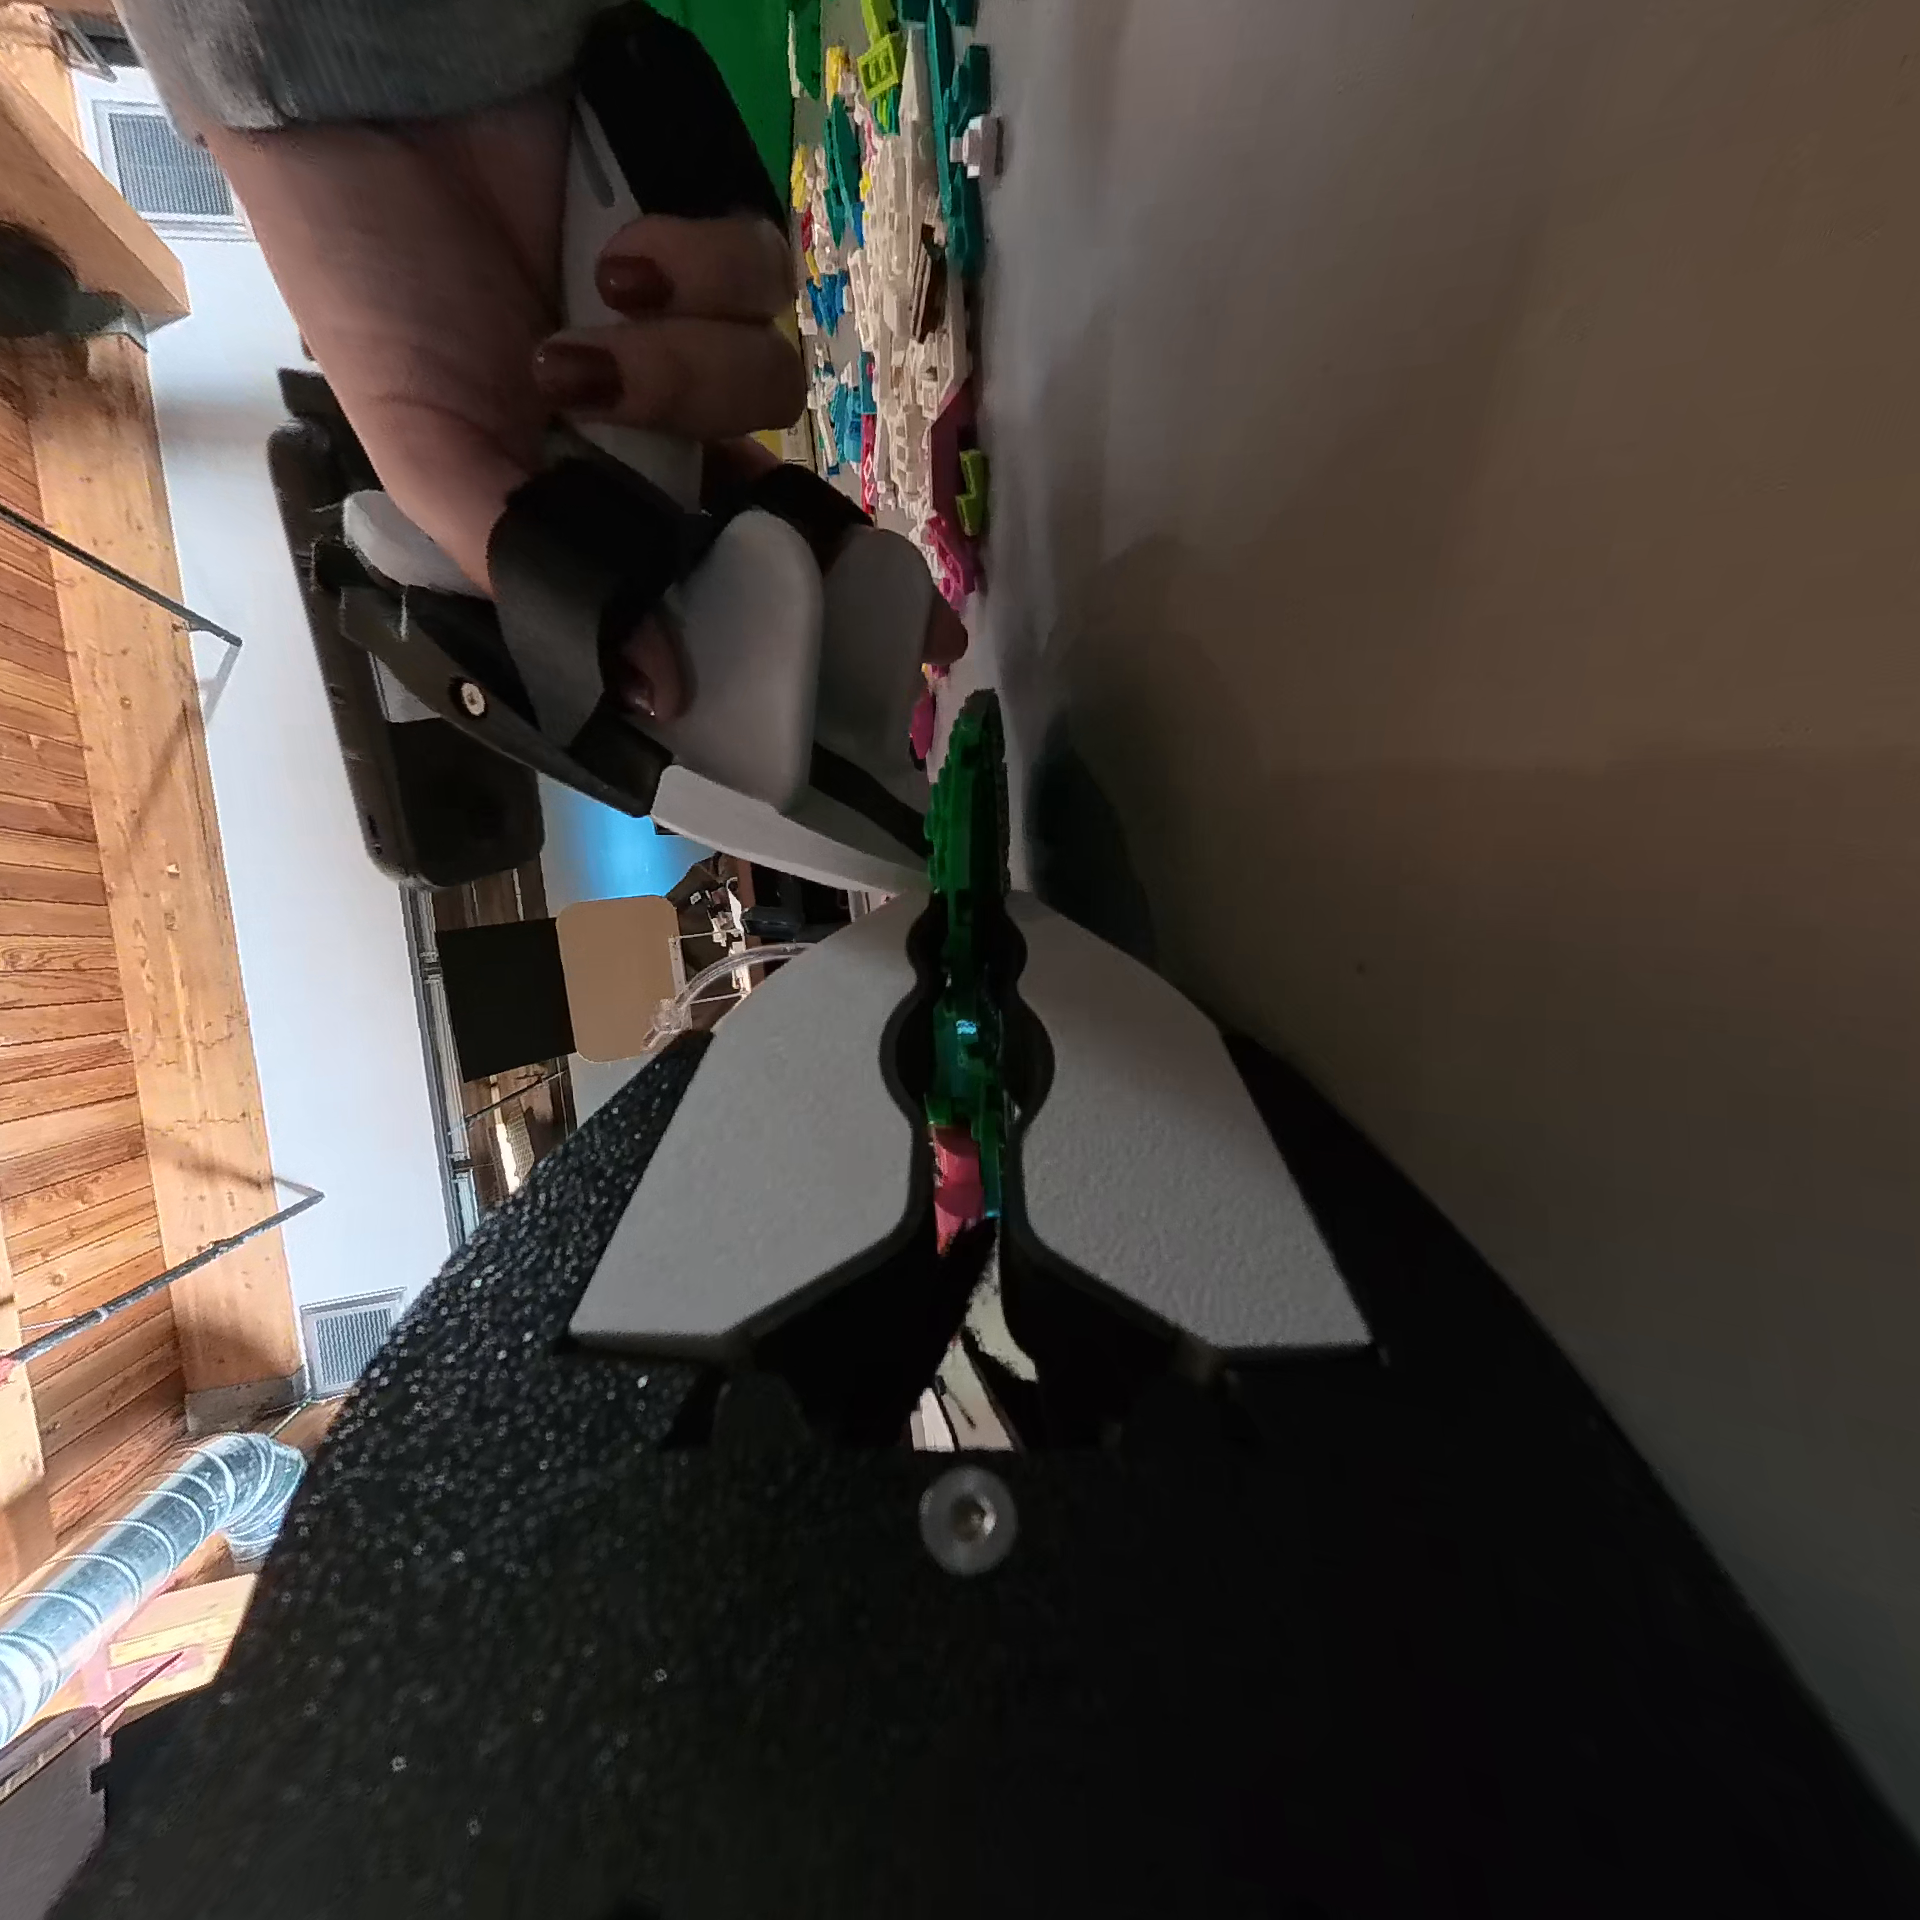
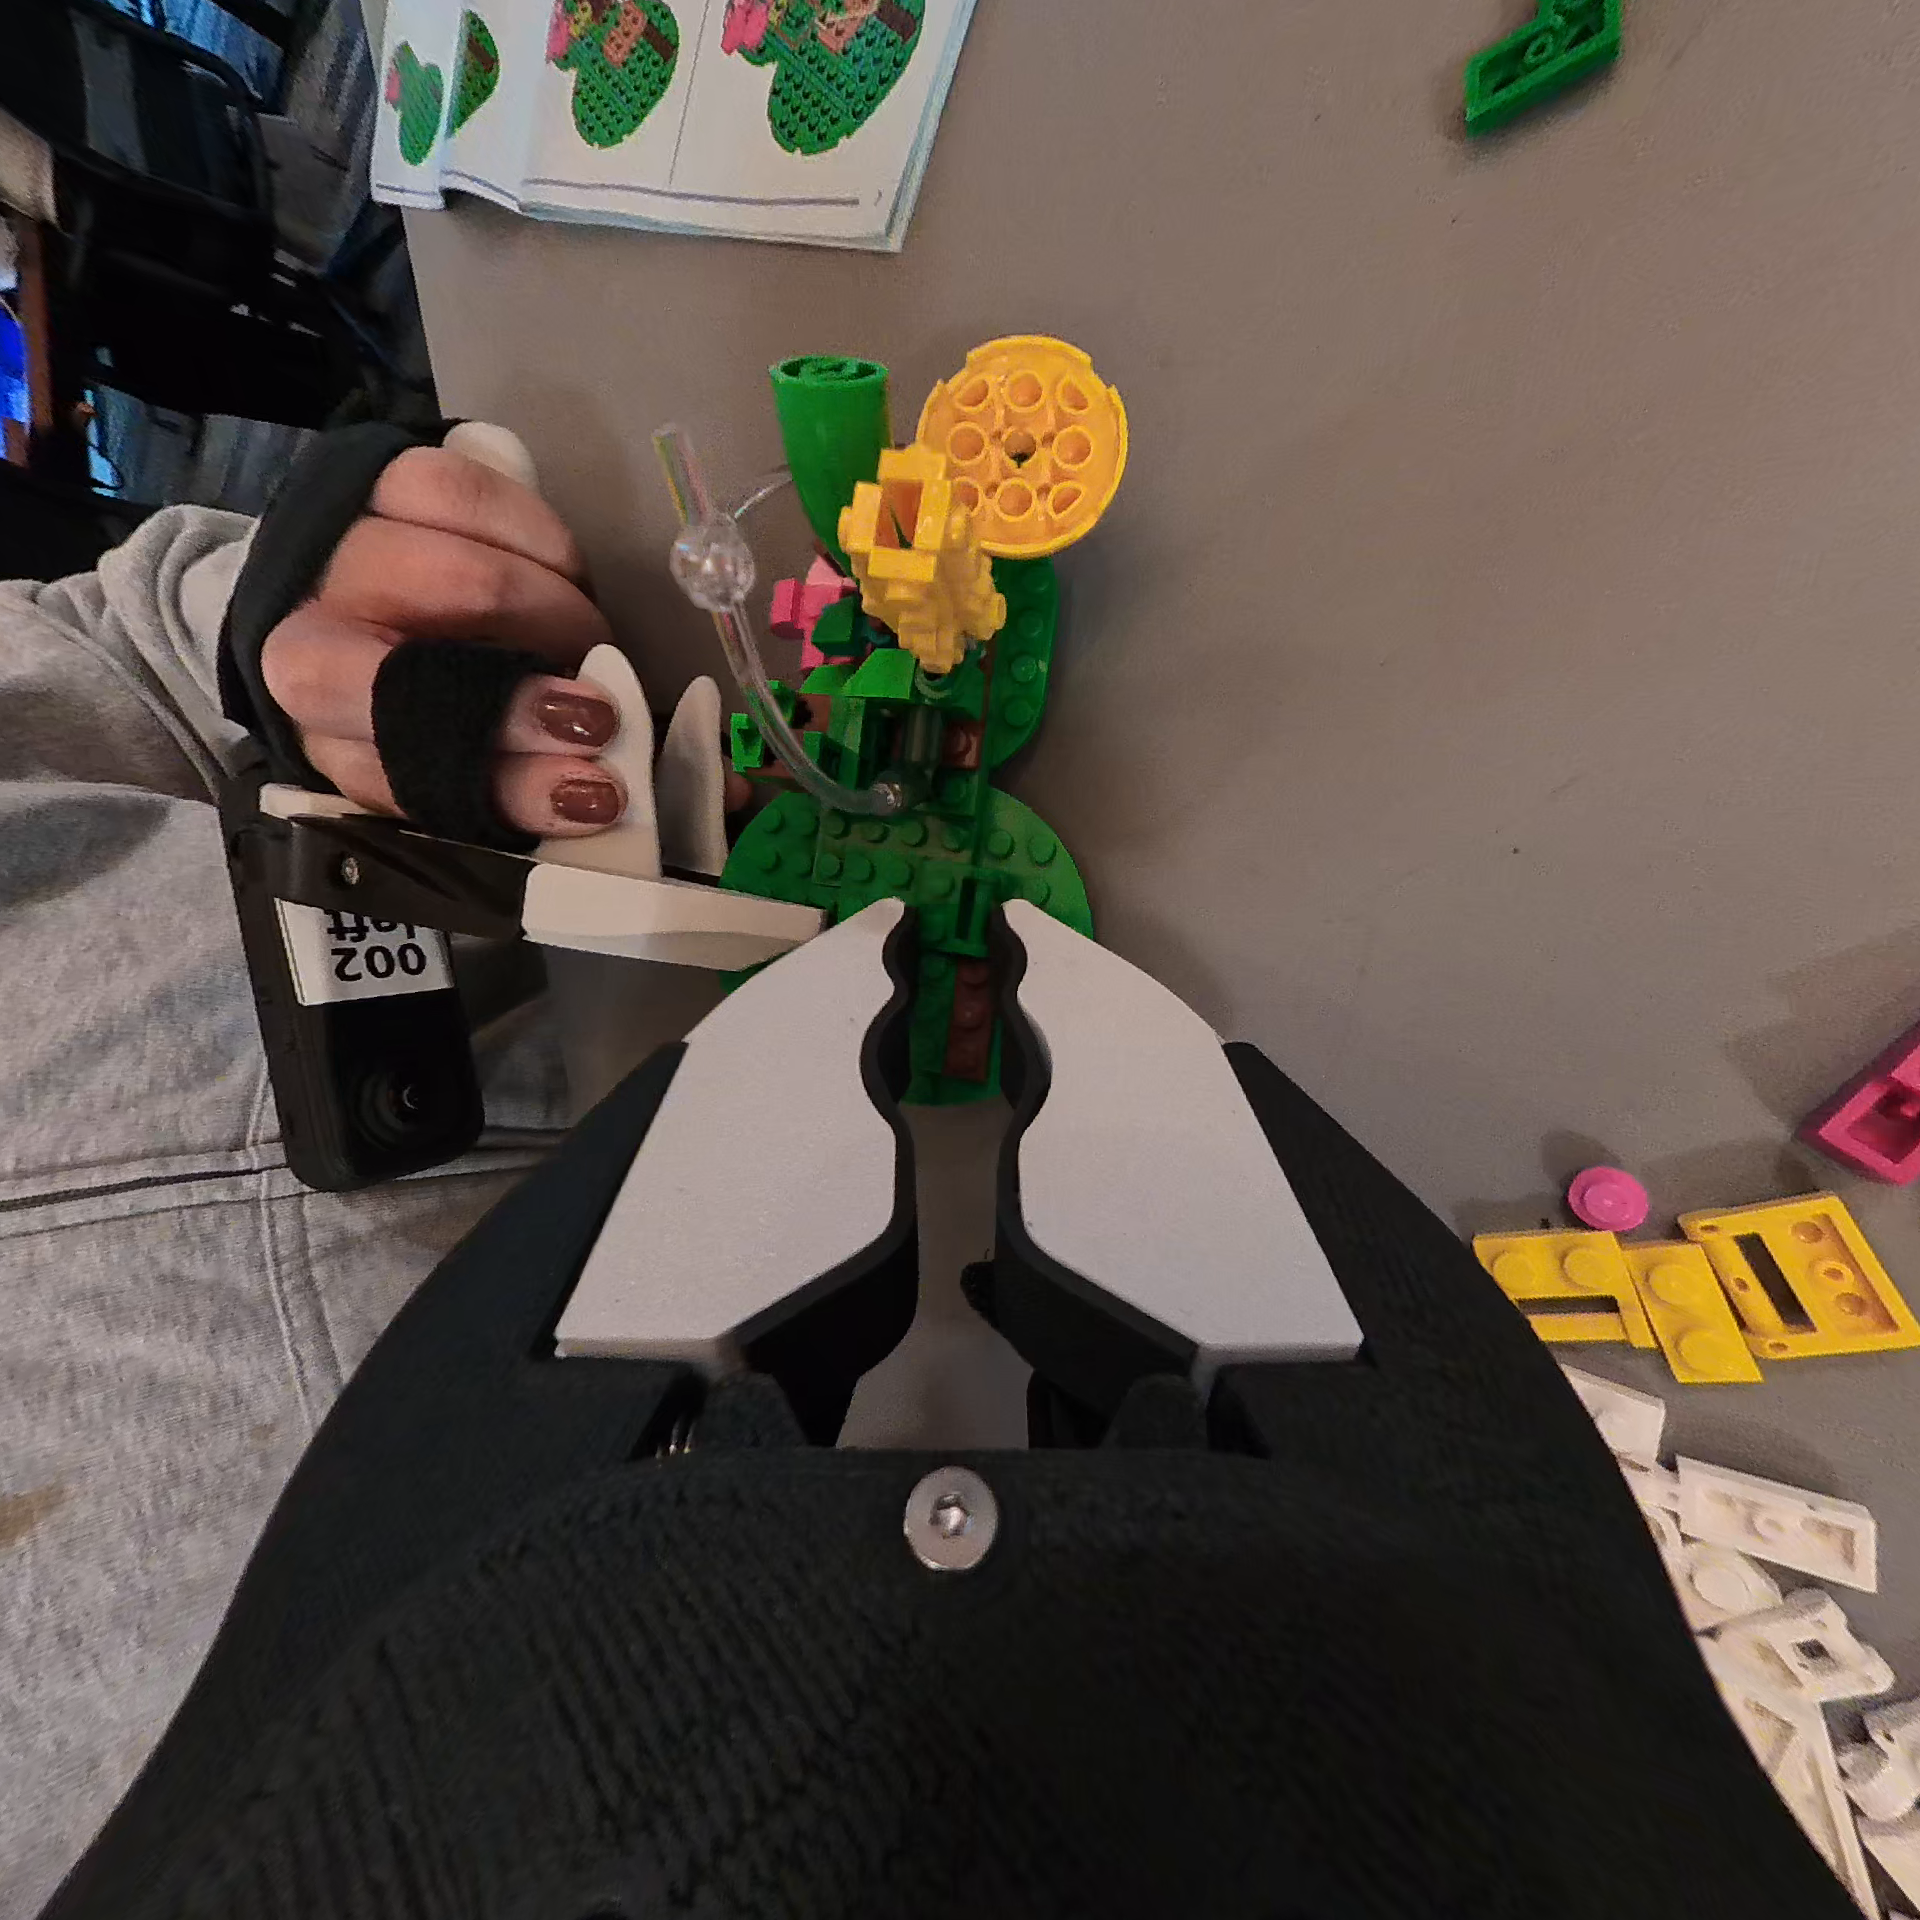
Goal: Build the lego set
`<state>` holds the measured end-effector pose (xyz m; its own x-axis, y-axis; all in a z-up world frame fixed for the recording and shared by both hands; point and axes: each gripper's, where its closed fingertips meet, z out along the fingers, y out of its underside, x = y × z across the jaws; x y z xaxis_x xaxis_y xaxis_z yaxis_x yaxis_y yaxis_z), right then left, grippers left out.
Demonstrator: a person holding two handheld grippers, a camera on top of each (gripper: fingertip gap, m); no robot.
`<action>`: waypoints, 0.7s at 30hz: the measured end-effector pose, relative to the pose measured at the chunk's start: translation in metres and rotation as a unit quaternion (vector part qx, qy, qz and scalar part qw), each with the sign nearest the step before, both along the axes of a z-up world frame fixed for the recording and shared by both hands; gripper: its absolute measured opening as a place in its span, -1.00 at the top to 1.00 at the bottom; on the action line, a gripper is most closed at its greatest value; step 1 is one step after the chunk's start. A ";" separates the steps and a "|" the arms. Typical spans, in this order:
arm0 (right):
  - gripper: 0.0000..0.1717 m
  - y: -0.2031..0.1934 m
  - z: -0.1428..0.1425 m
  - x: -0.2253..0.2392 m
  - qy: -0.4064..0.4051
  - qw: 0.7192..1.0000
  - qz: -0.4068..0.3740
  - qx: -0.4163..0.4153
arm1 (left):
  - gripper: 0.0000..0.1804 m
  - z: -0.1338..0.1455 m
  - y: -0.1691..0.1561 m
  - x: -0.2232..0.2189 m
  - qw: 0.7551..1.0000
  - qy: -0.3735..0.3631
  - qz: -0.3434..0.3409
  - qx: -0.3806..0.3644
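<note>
A grey table [image 2: 1455, 623] carries an open instruction booklet [image 2: 665, 114] at its far edge and loose yellow bricks [image 2: 1704, 1288] and white bricks [image 2: 1766, 1579] to the right. Near the middle, the left gripper [image 1: 966, 914] pinches the edge of the green plate model [image 2: 904, 852], which bears a yellow flower [image 2: 1023, 447]. The right gripper [image 2: 951, 914] has its jaws narrowly apart around a green piece on that plate; whether its pads press is unclear.

- A grey table [image 2: 1455, 623] is carrying everything.
- An open instruction booklet [image 2: 665, 104] is lying at the far left edge.
- A green piece [image 2: 1538, 62] is sitting far right.
- Yellow plates [image 2: 1704, 1288], a pink stud [image 2: 1607, 1197] and white pieces [image 2: 1766, 1579] are lying scattered near right.
</note>
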<state>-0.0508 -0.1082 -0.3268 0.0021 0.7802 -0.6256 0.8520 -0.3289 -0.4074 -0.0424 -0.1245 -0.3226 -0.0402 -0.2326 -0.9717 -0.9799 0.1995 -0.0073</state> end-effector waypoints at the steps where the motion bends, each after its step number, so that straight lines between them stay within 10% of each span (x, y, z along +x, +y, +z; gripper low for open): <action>1: 0.87 0.000 0.000 0.000 -0.001 1.000 0.000 -0.003 | 0.91 0.000 0.000 0.000 1.000 0.000 0.000 0.000; 21: 0.73 -0.001 0.031 0.011 0.118 0.993 0.021 0.001 | 0.91 0.000 0.000 0.000 1.000 -0.006 0.000 -0.004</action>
